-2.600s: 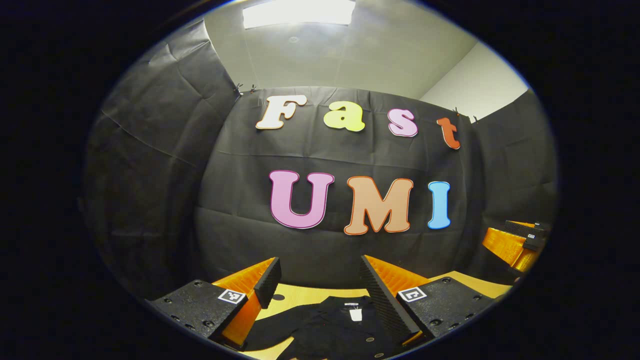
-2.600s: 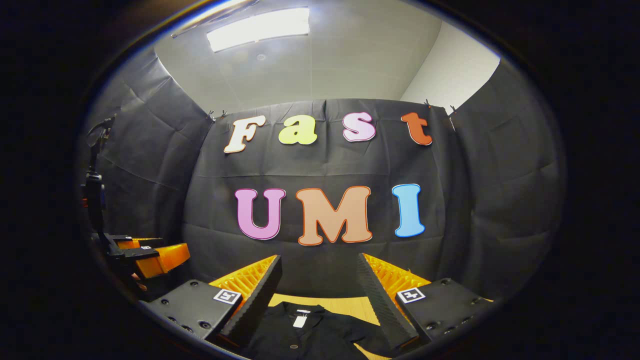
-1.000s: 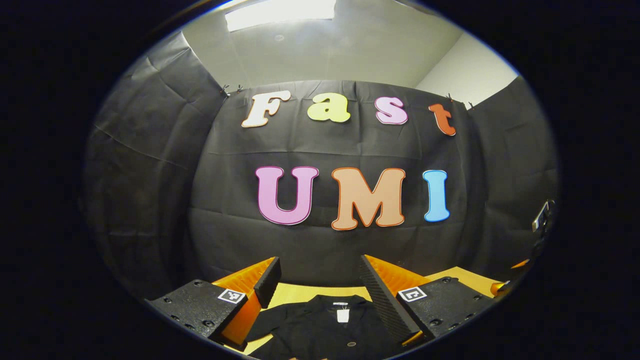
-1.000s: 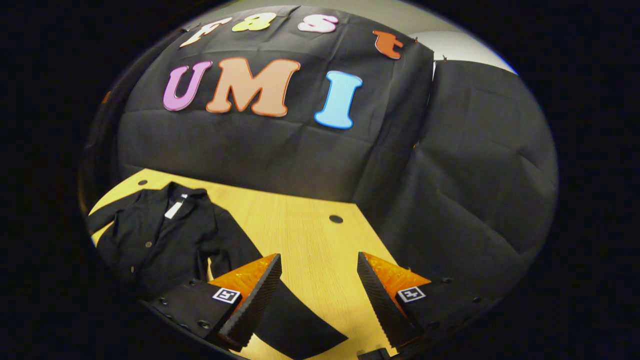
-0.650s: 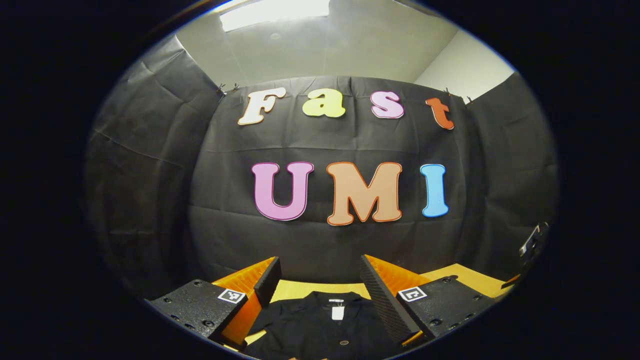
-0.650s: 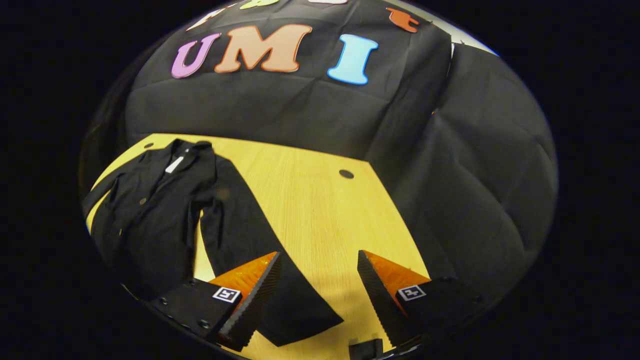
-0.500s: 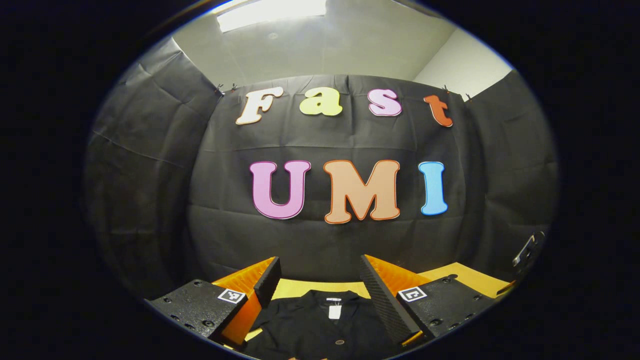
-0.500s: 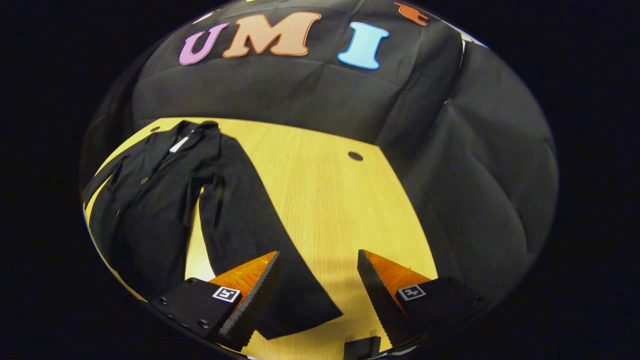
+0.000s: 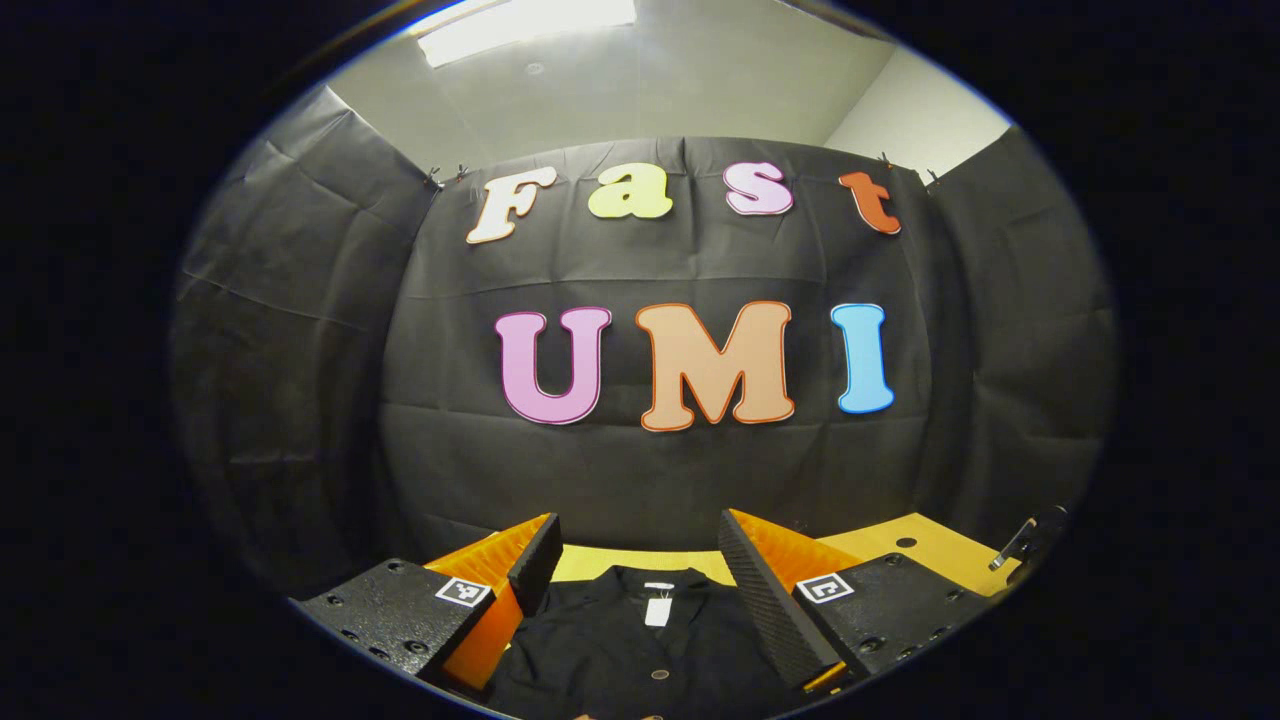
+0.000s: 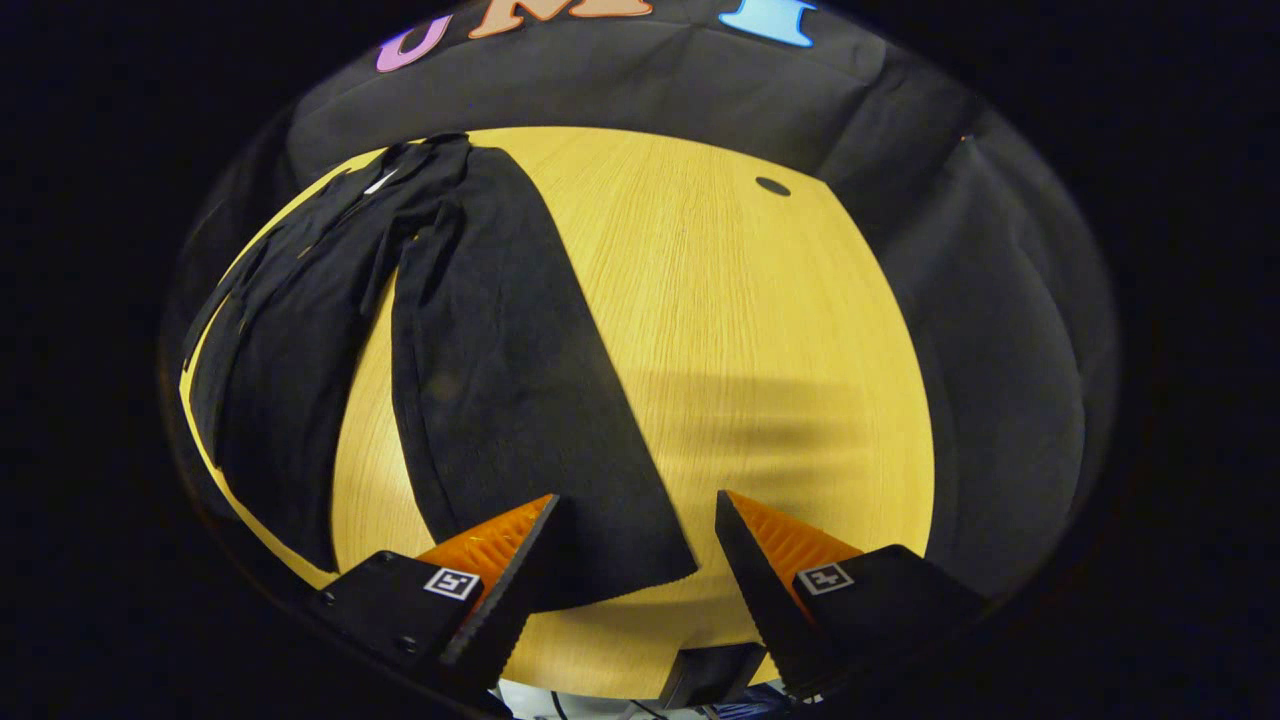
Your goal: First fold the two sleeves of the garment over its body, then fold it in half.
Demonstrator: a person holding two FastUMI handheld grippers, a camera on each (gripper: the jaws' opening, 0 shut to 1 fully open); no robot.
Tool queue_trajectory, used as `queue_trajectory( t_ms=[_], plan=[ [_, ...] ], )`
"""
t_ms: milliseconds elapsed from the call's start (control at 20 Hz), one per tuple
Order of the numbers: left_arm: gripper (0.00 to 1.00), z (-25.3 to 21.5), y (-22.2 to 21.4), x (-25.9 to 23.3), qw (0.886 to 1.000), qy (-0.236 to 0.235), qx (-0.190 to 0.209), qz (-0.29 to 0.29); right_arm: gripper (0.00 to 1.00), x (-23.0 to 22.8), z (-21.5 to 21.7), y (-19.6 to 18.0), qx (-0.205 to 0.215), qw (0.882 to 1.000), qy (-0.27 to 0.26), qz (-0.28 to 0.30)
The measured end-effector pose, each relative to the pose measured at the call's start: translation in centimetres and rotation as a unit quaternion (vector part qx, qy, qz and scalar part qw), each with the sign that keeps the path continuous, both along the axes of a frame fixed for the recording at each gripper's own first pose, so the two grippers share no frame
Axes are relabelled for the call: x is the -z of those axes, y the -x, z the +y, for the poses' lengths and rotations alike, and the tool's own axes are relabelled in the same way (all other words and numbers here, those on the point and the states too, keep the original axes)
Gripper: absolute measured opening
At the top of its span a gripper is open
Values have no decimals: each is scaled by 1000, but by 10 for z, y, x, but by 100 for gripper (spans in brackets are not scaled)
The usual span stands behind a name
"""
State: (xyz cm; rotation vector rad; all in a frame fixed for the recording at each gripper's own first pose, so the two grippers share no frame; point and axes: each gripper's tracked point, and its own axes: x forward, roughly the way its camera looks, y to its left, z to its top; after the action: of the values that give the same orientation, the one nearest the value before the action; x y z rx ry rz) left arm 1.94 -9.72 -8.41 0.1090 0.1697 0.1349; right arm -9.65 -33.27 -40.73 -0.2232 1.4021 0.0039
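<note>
Left gripper view: left tool [image 9: 640,560] held level, jaws wide apart, nothing between them. Beneath and between its fingers lies the black garment [image 9: 630,650], collar toward the booth wall, a white tag [image 9: 657,612] at the neck, one button [image 9: 660,675] on the front. Strip of yellow wooden bench [image 9: 880,545] runs behind the collar and out to the right, with a small dark hole [image 9: 905,542] in it.

Right gripper view: garment body [image 10: 290,330] lies along the left side of the bench [image 10: 760,330], collar at the far end. One long sleeve [image 10: 510,380] spreads flat from the shoulder toward the near edge, its cuff end between the right tool's fingers. Right tool [image 10: 637,545] tilted down over the bench, jaws wide, gripping nothing; its left finger [image 10: 500,590] overlaps the cuff, contact cannot be told. Dark hole [image 10: 772,186] sits far right on the bench.
</note>
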Motion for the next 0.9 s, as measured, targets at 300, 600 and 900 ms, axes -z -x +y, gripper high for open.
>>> queue_trajectory(
  t_ms=[300, 600, 900],
  plan=[
    [97, 6, 4, -1, 1000, 6, -12, -6, 92, 2, 9, 8, 40, 995, -54, 72],
    [97, 27, 3, -5, 1000, 5, -11, -15, 19, 4, 33, 4, 10, 996, -49, 68],
    [97, 58, 8, -15, 1000, 7, -11, -21, 3, -1, 30, 1, 57, 998, -12, 35]
  ],
)
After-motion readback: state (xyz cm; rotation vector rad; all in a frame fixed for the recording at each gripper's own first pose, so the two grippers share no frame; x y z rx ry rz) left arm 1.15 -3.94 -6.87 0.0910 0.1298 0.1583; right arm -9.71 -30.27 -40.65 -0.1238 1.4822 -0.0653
